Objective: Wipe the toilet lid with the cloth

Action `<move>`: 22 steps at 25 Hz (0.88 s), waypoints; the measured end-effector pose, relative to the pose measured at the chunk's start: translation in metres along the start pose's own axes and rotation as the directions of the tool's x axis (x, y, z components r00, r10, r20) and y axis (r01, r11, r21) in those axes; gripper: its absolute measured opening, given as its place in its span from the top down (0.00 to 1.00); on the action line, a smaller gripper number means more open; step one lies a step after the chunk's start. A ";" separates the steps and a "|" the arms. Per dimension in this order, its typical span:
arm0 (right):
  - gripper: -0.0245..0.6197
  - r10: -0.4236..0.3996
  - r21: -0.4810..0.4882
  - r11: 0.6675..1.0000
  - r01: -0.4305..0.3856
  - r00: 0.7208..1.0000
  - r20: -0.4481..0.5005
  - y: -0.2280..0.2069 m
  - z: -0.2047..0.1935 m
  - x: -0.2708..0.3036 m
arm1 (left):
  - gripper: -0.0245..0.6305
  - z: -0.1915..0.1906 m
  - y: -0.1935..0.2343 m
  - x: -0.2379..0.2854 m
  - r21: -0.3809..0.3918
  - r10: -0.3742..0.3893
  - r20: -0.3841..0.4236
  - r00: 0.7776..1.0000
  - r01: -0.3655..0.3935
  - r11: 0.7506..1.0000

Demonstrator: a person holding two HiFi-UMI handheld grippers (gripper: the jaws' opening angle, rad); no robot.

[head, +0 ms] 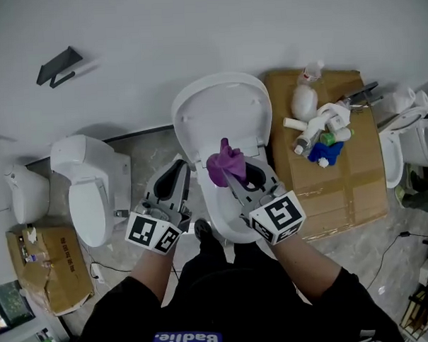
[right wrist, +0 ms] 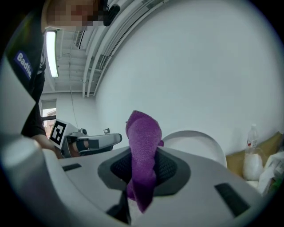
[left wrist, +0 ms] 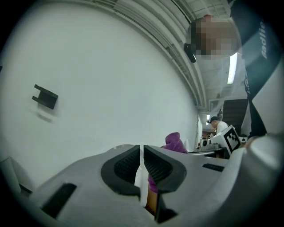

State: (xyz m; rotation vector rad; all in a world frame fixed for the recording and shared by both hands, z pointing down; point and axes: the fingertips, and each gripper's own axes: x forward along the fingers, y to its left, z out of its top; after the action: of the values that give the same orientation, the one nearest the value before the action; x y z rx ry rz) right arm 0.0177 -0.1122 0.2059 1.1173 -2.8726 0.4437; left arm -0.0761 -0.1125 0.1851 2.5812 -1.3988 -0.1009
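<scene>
Right tongs [right wrist: 142, 170] pinch cloth [right wrist: 143, 137] — toilet lid [right wrist: 195, 141] half hidden.

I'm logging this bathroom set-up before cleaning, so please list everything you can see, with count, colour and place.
white toilet with raised lid: one, white, centre, against the wall
purple terry cloth: one, purple, above the bowl, pinched in the right gripper
other white toilets: two, white, one at left, one at the right edge
brown cardboard boxes: two, brown, one right of the centre toilet, one lower left
white plastic bottles: several, white, on the right box
blue item: one, blue, among the bottles
black wall bracket: one, black, upper left wall
left gripper: one, grey, left of the bowl, jaws together, empty
right gripper: one, grey, over the bowl
</scene>
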 end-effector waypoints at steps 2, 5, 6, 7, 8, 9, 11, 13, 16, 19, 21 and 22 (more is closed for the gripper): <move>0.81 0.002 0.007 1.000 -0.002 1.000 -0.002 -0.007 -0.006 0.011 | 0.93 -0.010 0.011 0.006 0.005 0.014 -0.014 1.000 -0.014 1.000; 0.81 0.000 0.013 1.000 0.001 1.000 -0.012 -0.014 -0.017 0.025 | 0.93 -0.024 0.029 0.009 0.006 0.041 -0.028 0.999 -0.041 0.999; 0.81 -0.004 0.012 1.000 0.004 1.000 -0.015 -0.017 -0.020 0.031 | 0.93 -0.028 0.036 0.010 0.004 0.051 -0.030 0.998 -0.050 0.999; 0.81 -0.009 0.009 1.000 0.009 1.000 -0.017 -0.020 -0.023 0.037 | 0.93 -0.032 0.043 0.011 0.004 0.058 -0.033 0.998 -0.058 0.998; 0.81 -0.013 0.005 1.000 0.013 1.000 -0.020 -0.022 -0.027 0.043 | 0.93 -0.035 0.050 0.012 0.006 0.064 -0.035 0.997 -0.064 0.998; 0.81 -0.017 0.001 1.000 0.017 1.000 -0.023 -0.025 -0.030 0.049 | 0.93 -0.038 0.057 0.013 0.011 0.068 -0.039 0.997 -0.068 0.998; 0.81 -0.031 -0.001 1.000 0.031 0.999 -0.032 -0.030 -0.038 0.062 | 0.93 -0.044 0.072 0.015 0.020 0.072 -0.046 0.996 -0.071 0.997; 0.81 -0.050 0.002 0.999 0.050 0.998 -0.037 -0.036 -0.045 0.074 | 0.93 -0.050 0.086 0.019 0.030 0.069 -0.054 0.996 -0.068 0.997; 0.81 -0.074 0.004 0.997 0.074 0.997 -0.025 -0.045 -0.050 0.092 | 0.93 -0.058 0.106 0.028 0.041 0.048 -0.065 0.997 -0.046 0.998; 0.81 -0.093 0.006 0.996 0.093 0.996 -0.015 -0.053 -0.056 0.109 | 0.83 -0.068 0.124 0.040 0.033 0.022 -0.070 0.997 -0.020 0.999; 0.81 -0.103 0.004 0.995 0.103 0.995 -0.013 -0.058 -0.060 0.119 | 0.81 -0.076 0.134 0.047 0.037 0.004 -0.078 0.997 -0.001 0.999; 0.81 -0.108 0.003 0.994 0.108 0.994 -0.014 -0.060 -0.062 0.124 | 0.81 -0.079 0.139 0.050 0.045 -0.007 -0.082 0.997 0.011 0.999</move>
State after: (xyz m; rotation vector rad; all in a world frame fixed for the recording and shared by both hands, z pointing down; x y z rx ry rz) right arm -0.0390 -0.2186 0.2964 1.2572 -2.7840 0.4494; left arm -0.1500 -0.2166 0.2931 2.5965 -1.3756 0.0356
